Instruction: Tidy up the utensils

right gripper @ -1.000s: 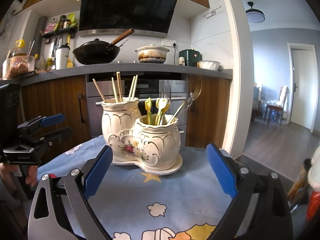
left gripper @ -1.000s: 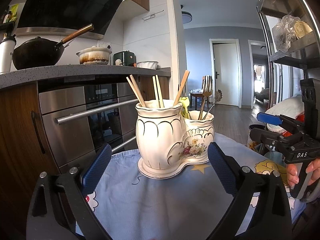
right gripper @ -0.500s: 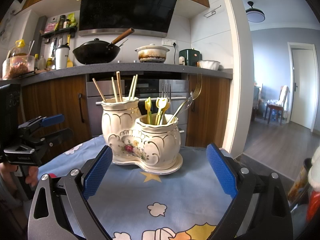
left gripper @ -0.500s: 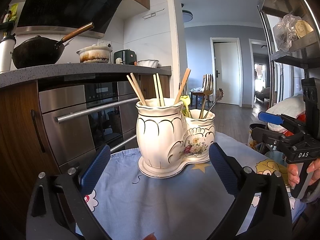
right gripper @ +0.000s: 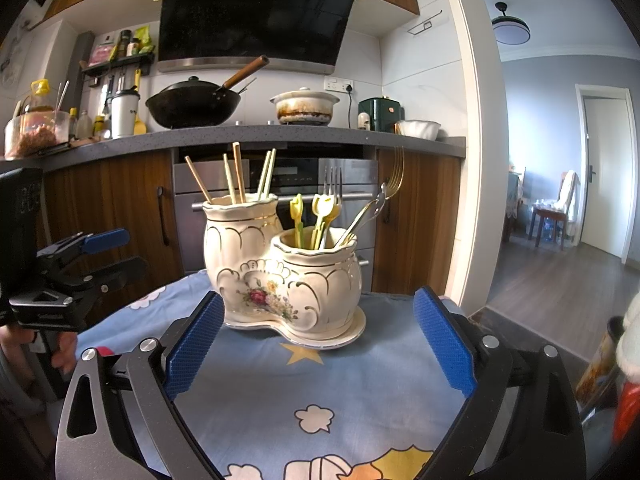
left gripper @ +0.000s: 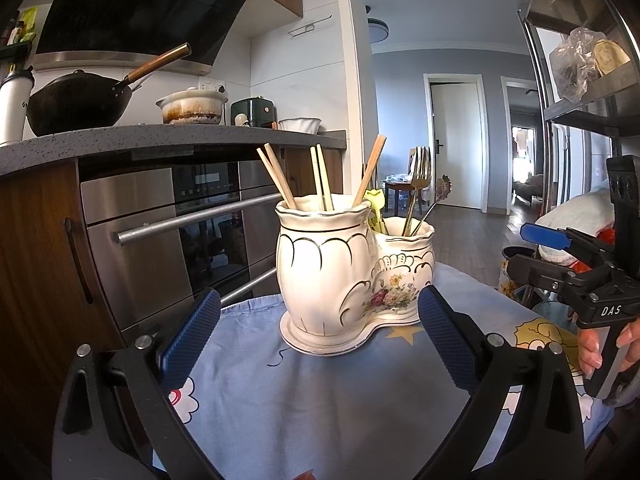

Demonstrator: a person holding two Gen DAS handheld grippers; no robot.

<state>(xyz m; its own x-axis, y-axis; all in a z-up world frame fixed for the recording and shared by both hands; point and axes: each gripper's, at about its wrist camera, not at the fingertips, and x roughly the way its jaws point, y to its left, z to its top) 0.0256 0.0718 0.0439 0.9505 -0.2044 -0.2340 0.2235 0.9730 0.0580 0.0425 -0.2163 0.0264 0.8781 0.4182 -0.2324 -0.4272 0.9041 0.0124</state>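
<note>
- Both claws, left claw & right claw, spread wide, empty.
- Ceramic utensil holder, frame centre: prob. heavy, glazed, fragile.
- Chopsticks: light, stiff; pinch upper ends.

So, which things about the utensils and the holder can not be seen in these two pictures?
- Lower ends of the chopsticks and forks: both views, hidden by the holder walls.
- Exact utensil count: they overlap.
- Table under the blue cloth: covered.
- Right gripper handle: right wrist view, cut by the bottom edge.
</note>
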